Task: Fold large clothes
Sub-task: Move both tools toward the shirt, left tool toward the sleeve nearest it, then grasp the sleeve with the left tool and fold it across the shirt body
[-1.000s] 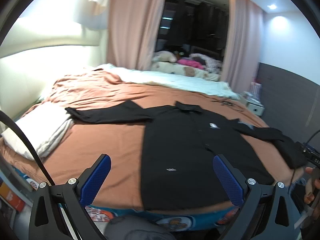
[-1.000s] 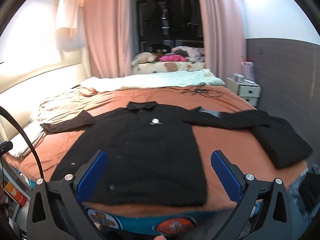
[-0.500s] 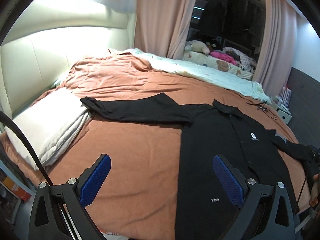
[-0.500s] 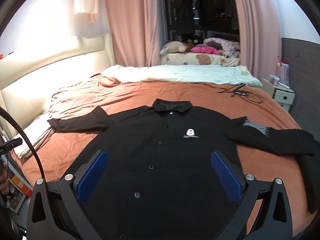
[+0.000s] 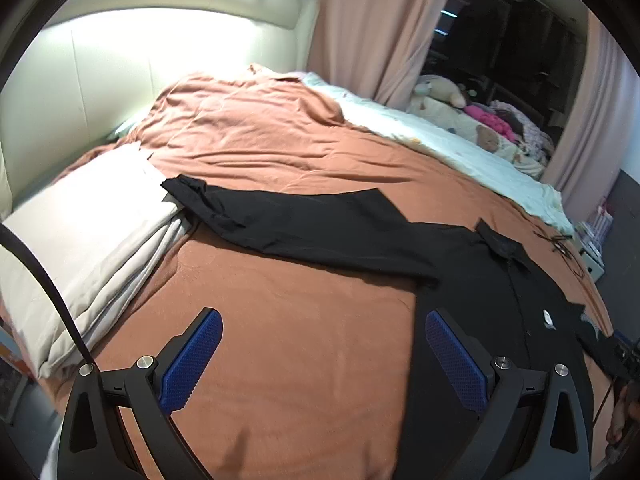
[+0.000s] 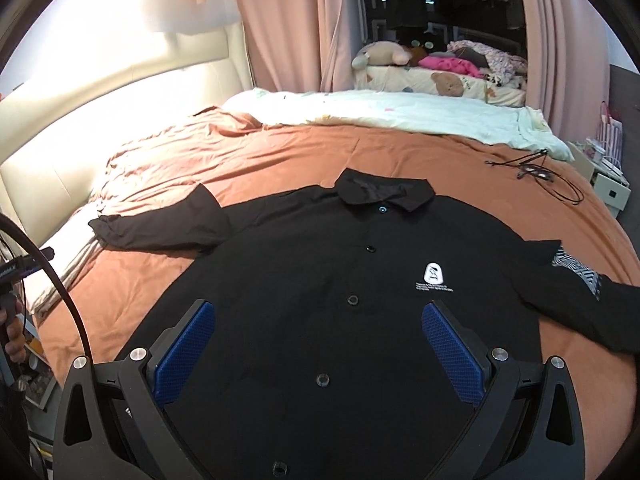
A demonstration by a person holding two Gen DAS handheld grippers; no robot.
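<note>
A black long-sleeved button shirt (image 6: pixel 320 280) lies flat, front up, on the brown bedspread (image 6: pixel 280 152), collar away from me. Its left sleeve (image 5: pixel 304 224) stretches out toward a white pillow (image 5: pixel 80 240); its right sleeve (image 6: pixel 580 304) reaches to the right. My left gripper (image 5: pixel 324 364) is open and empty, above the bare bedspread (image 5: pixel 300 360) just left of the shirt body (image 5: pixel 500 340). My right gripper (image 6: pixel 320 356) is open and empty, hovering over the shirt's lower front.
A pale green blanket (image 6: pixel 400 112) lies across the far side of the bed. Black cables (image 6: pixel 536 172) rest at the right. A padded headboard (image 5: pixel 120 60) stands at the left, a nightstand (image 6: pixel 608 184) at the far right, pink curtains (image 6: pixel 288 24) behind.
Both grippers have moved forward over the bed and closer to the shirt. The left one has swung left toward the sleeve side. The shirt has not moved.
</note>
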